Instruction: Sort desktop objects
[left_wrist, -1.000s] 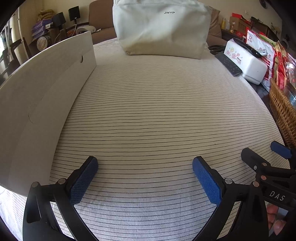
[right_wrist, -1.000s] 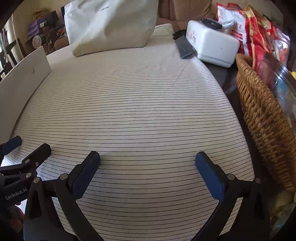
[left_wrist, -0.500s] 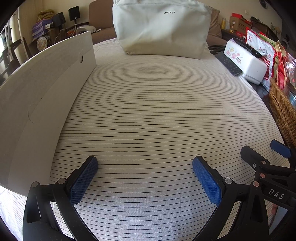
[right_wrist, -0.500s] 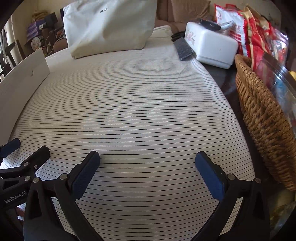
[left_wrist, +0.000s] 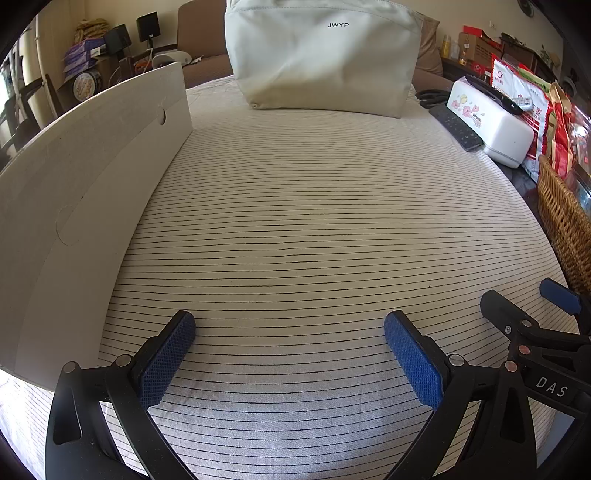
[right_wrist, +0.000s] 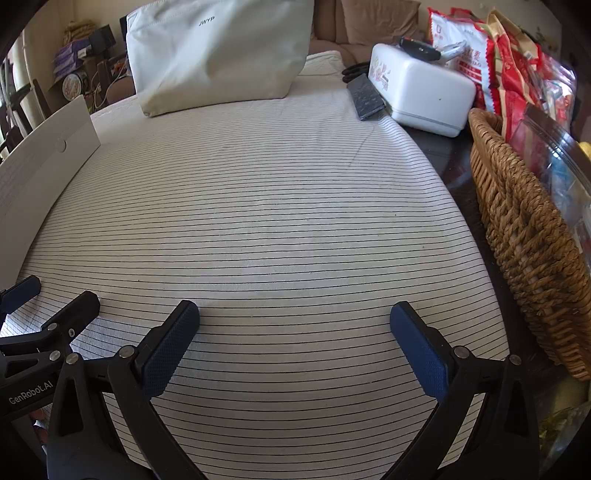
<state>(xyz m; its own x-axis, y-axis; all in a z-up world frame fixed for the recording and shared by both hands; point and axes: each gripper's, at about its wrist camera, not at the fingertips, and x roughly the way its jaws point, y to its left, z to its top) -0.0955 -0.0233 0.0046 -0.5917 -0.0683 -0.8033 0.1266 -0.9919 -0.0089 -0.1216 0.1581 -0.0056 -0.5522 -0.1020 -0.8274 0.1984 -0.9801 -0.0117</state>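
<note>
My left gripper (left_wrist: 290, 332) hovers open low over the striped cloth (left_wrist: 314, 221), with nothing between its blue pads. My right gripper (right_wrist: 295, 317) is open too and holds nothing. The two sit side by side near the front edge: the right gripper (left_wrist: 524, 295) shows at the right of the left wrist view, and the left gripper (right_wrist: 61, 293) at the left of the right wrist view. A pale fabric bag (left_wrist: 321, 59) marked JWYP stands at the far end. A dark remote (right_wrist: 367, 98) lies beside a white box (right_wrist: 421, 96) at the far right.
A long flat cardboard box (left_wrist: 85, 184) stands on edge along the left side. A wicker basket (right_wrist: 528, 229) holding packets lines the right edge, with red snack bags (right_wrist: 491, 48) behind it. Another remote (left_wrist: 491, 92) rests on the white box. Furniture and speakers stand beyond the bag.
Both grippers stay open and nearly still. The right wrist view has drifted slightly, so the far objects sit a little lower in it.
</note>
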